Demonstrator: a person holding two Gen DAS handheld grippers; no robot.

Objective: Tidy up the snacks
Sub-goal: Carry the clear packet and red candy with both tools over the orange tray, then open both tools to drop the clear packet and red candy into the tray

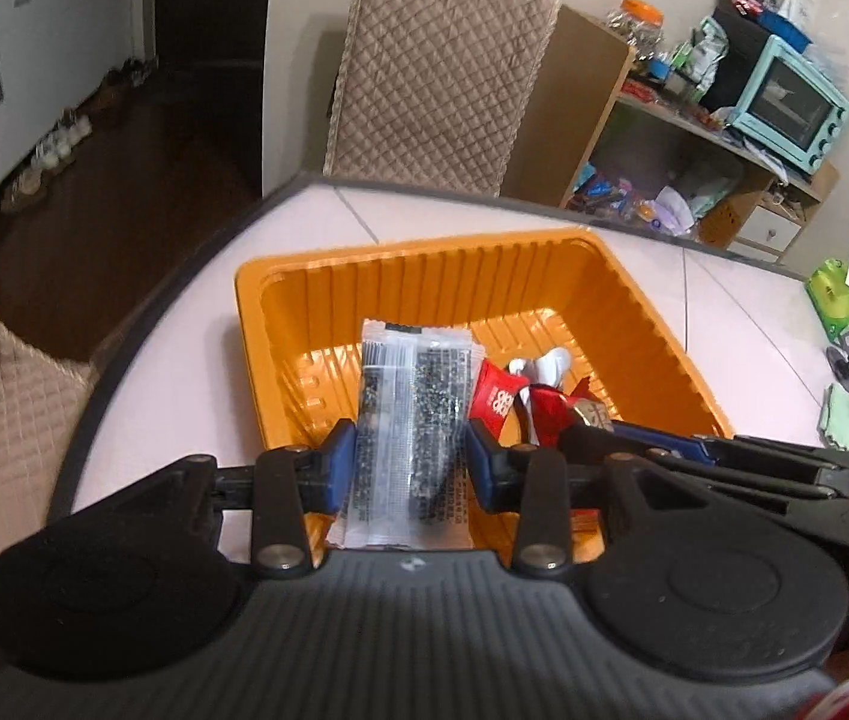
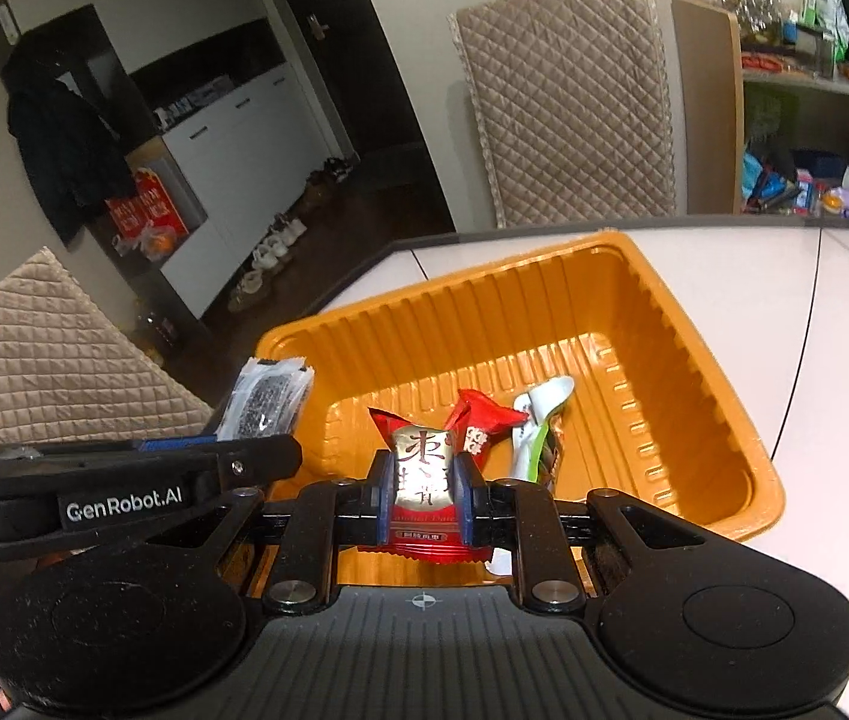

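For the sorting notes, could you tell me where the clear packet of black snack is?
The clear packet sits between the left gripper fingers, over the orange tray near edge.

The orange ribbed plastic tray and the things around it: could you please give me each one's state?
Orange ribbed plastic tray: upright on table, holding two loose snacks.
Clear black-speckled snack packet: clamped in left gripper.
Red-and-gold wrapped sweet: clamped in right gripper.
Small red packet: lying in tray.
White-and-green wrapper: lying in tray.
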